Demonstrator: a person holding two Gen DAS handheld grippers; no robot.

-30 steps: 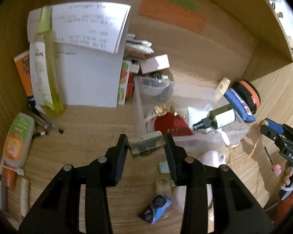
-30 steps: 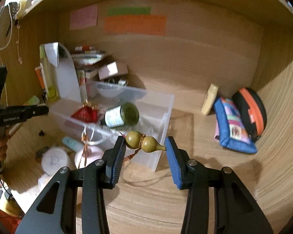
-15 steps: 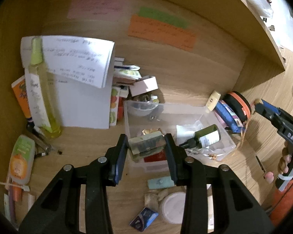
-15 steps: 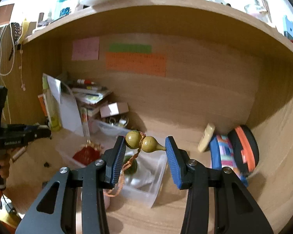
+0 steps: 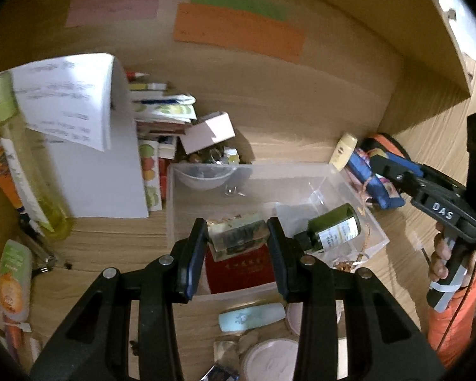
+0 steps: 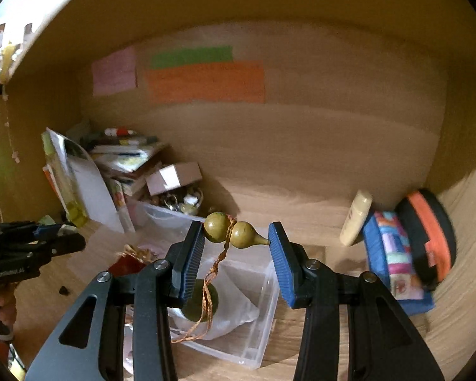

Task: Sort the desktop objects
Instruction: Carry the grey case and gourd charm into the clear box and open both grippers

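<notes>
Two tongs. Left tongs (image 5: 236,238) clamped on one small greenish block (image 5: 237,234), tilted down above clear bin (image 5: 377,231) holding one green bottle (image 5: 333,230). Right tongs (image 6: 236,241) clamped on one gourd charm (image 6: 234,231), cord dangling, above bin on worktop (image 5: 111,238).

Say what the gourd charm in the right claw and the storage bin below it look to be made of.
Gourd charm: looks like wood or dried gourd, smooth olive-tan with a dull sheen; a braided orange-brown cord hangs from its waist.
Storage bin: clear hard plastic, probably; the contents and the desk show through its glossy, straight-edged walls.
</notes>
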